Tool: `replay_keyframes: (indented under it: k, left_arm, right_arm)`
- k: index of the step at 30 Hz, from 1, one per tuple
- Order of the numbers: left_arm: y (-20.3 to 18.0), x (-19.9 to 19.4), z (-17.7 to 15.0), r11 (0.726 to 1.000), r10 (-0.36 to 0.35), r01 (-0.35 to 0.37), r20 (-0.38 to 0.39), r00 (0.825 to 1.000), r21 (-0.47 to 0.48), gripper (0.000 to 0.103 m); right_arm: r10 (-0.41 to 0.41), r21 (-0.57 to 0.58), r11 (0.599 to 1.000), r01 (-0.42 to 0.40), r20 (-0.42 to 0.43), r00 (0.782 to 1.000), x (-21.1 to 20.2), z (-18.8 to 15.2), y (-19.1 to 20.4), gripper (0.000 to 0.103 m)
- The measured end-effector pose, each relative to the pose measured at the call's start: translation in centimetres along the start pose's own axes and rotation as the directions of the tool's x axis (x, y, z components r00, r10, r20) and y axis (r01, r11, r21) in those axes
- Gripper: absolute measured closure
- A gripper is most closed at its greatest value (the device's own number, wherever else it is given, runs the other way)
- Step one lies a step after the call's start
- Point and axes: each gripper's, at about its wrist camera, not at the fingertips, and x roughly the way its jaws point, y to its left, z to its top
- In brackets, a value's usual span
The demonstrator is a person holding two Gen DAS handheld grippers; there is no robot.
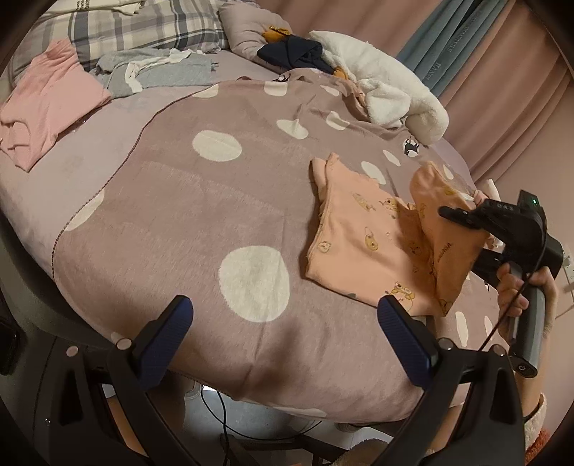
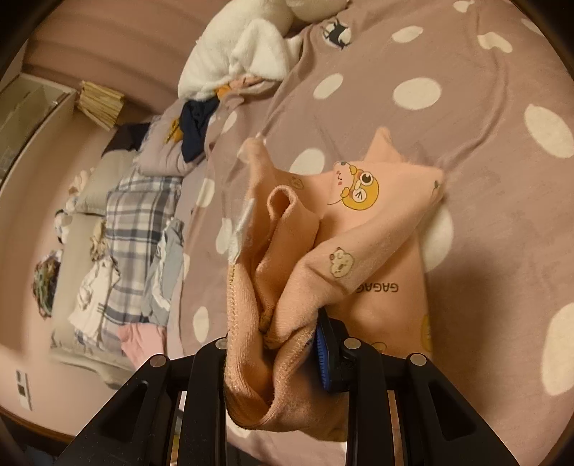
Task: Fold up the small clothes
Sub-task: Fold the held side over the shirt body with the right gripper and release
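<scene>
Two grippers work over a bed covered by a mauve blanket (image 1: 150,215) with large white dots. Our left gripper (image 1: 283,344) hangs above the near edge of the blanket, its blue-padded fingers (image 1: 165,340) spread wide apart and gripping nothing. Just beyond its right finger lies the peach baby garment (image 1: 358,243), printed with small cartoon bears, partly flat on the blanket near the bed's right side. Our right gripper (image 2: 283,344) has its fingers clenched on a bunched edge of that same garment, lifting one part up off the blanket so that it hangs in folds while the remainder stays flat; in the right wrist view the cloth fills the gap between the fingers and hides most of one blue pad (image 2: 323,358). In the left wrist view we see the right gripper from the side, with a hand (image 1: 520,286) wrapped around its grey handle.

Farther back on the bed, a pink folded garment (image 1: 50,104) rests at the left, a grey one (image 1: 158,71) beside it, a white fleecy piece (image 1: 391,82) at the right, and a dark navy item (image 1: 294,52) next to a plaid pillow (image 1: 143,28).
</scene>
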Motion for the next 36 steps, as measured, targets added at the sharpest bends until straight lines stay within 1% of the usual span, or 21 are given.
replay_keyframes:
  k: [2,5,9,13,18,21,23,26,28,32,34,36]
  left_arm:
    - [0.3,0.1,-0.1,1.000,0.005,-0.005,-0.005,1.000,-0.009,0.000]
    - [0.7,0.2,-0.2,1.000,0.010,-0.010,-0.010,1.000,-0.014,0.000]
    - [1.2,0.1,-0.2,0.999,0.028,-0.028,-0.005,1.000,-0.021,0.000]
    - [1.6,-0.1,-0.1,0.999,0.030,-0.030,0.004,1.000,-0.042,0.000]
    - [1.7,0.1,-0.3,0.998,0.035,-0.036,-0.011,0.999,-0.046,0.000]
    - [1.5,0.4,-0.4,0.999,0.040,-0.041,-0.017,0.999,-0.033,0.000]
    - [1.3,0.7,-0.5,0.999,0.029,-0.030,-0.025,0.999,-0.023,0.000]
    - [1.2,1.2,-0.6,1.000,0.020,-0.021,-0.041,0.999,-0.024,0.000]
    - [1.1,1.6,-0.6,1.000,0.017,-0.018,-0.051,0.999,-0.023,0.000]
    - [0.9,1.9,-0.6,1.000,-0.001,-0.001,-0.063,0.998,-0.031,0.000]
    - [0.8,1.9,-0.8,1.000,0.010,-0.011,-0.063,0.998,-0.019,0.000]
    - [0.8,1.9,-0.8,0.999,0.030,-0.031,-0.064,0.998,-0.012,0.000]
  right_arm:
    - [-0.005,-0.005,1.000,0.004,-0.020,1.000,0.9,-0.2,0.4,0.076]
    - [0.014,-0.011,1.000,-0.014,-0.058,0.998,2.4,-0.7,1.1,0.076]
    - [0.014,-0.034,0.999,-0.017,-0.084,0.996,3.5,-1.2,2.2,0.076]
    - [0.045,-0.031,0.998,-0.049,-0.120,0.992,4.7,-1.7,3.0,0.076]
    - [-0.020,-0.083,0.997,0.009,-0.134,0.991,5.7,-2.4,3.8,0.076]
    - [-0.025,-0.080,0.997,0.012,-0.160,0.987,6.0,-2.6,3.6,0.073]
    - [-0.020,-0.074,0.997,0.007,-0.175,0.984,5.9,-2.6,3.5,0.072]
    - [0.003,-0.104,0.994,-0.024,-0.193,0.981,5.4,-2.6,3.8,0.070]
    - [0.019,-0.124,0.991,-0.048,-0.222,0.975,5.4,-2.7,4.2,0.067]
    - [0.026,-0.109,0.993,-0.053,-0.232,0.972,5.9,-3.0,4.5,0.060]
    - [0.042,-0.090,0.994,-0.066,-0.245,0.968,6.3,-3.1,4.6,0.056]
    - [0.088,-0.066,0.992,-0.108,-0.259,0.962,6.5,-3.3,4.8,0.053]
